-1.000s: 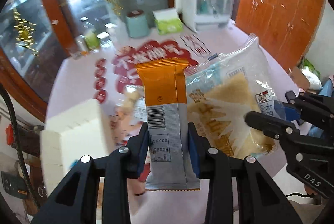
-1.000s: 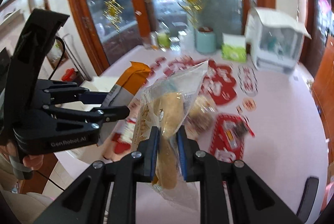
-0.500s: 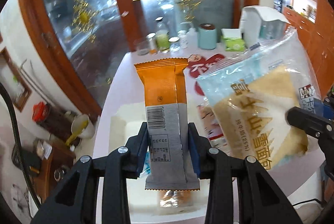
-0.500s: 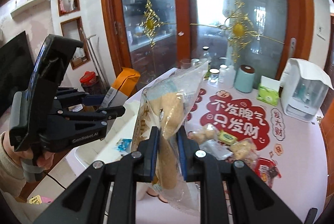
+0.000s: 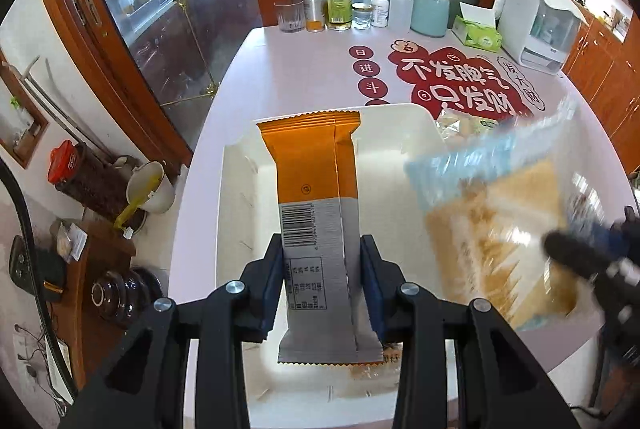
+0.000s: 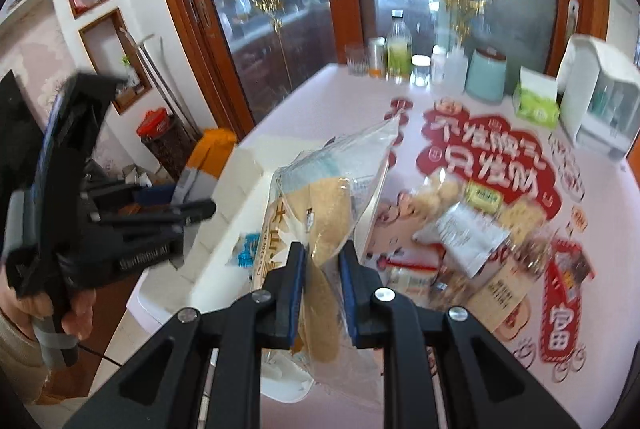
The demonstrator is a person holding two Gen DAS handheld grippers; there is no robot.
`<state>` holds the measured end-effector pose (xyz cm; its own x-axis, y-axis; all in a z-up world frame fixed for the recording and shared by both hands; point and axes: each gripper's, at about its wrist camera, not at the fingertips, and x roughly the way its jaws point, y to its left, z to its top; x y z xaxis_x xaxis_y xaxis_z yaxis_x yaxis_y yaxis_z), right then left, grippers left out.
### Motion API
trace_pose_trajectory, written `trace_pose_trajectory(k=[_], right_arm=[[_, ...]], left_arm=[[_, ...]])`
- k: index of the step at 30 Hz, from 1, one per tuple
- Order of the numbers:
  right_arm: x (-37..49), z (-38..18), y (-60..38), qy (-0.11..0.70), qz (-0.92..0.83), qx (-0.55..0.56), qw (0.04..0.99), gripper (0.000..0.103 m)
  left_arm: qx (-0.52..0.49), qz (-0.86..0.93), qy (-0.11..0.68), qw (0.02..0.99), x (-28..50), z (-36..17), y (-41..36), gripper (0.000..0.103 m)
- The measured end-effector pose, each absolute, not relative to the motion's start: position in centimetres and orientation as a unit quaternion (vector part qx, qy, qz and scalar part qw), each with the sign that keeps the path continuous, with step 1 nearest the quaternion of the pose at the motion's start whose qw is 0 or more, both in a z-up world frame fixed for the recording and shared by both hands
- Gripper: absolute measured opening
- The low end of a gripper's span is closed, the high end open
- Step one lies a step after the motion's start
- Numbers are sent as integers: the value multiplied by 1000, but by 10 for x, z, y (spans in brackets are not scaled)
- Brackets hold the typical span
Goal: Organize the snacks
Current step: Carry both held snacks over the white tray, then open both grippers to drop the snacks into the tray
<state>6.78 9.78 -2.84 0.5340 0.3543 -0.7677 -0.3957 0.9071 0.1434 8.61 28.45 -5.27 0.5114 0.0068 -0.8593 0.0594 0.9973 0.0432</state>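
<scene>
My left gripper (image 5: 323, 279) is shut on an orange and grey snack bar (image 5: 314, 213), held upright above the white storage box (image 5: 236, 213). My right gripper (image 6: 323, 271) is shut on a clear bag of bread (image 6: 320, 213), held over the box's right edge (image 6: 224, 225). The bread bag (image 5: 492, 229) shows blurred at the right of the left wrist view, with the right gripper (image 5: 592, 257) behind it. The left gripper (image 6: 192, 211) with the orange bar (image 6: 210, 153) shows at the left of the right wrist view. A blue packet (image 6: 248, 249) lies in the box.
Several loose snack packets (image 6: 468, 229) lie on the table to the right of the box. Bottles and jars (image 5: 340, 9), a teal canister (image 5: 430, 11), a tissue box (image 5: 478, 29) and a white appliance (image 5: 540, 21) stand along the far edge. The table's left edge (image 5: 208, 133) drops to floor clutter.
Both grippers have moved left with their snacks, from above the loose packets to above the white box. The camera view now looks down into the box. Both grips are unchanged.
</scene>
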Motion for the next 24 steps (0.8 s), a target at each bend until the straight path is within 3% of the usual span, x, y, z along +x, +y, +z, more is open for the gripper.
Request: trace_pose_trajectory(k=[10, 11, 12, 14, 17, 24], right_arm=[[82, -69, 130, 479, 255, -15, 840, 19], [83, -68, 132, 480, 264, -14, 837, 20], [83, -67, 136, 480, 273, -13, 833, 20], [81, -62, 140, 470, 270, -23, 840, 27], [78, -51, 140, 454, 258, -34, 852, 48], [63, -31, 128, 433, 247, -40, 866, 51]], left_arm=[[41, -14, 482, 875, 109, -49, 291, 40], [38, -14, 476, 878, 110, -45, 292, 45], [39, -16, 473, 880, 110, -42, 293, 65], [43, -12, 460, 887, 108, -34, 293, 93], [51, -9, 442, 896, 103, -25, 292, 95], [54, -30, 433, 899, 94, -15, 278, 95]])
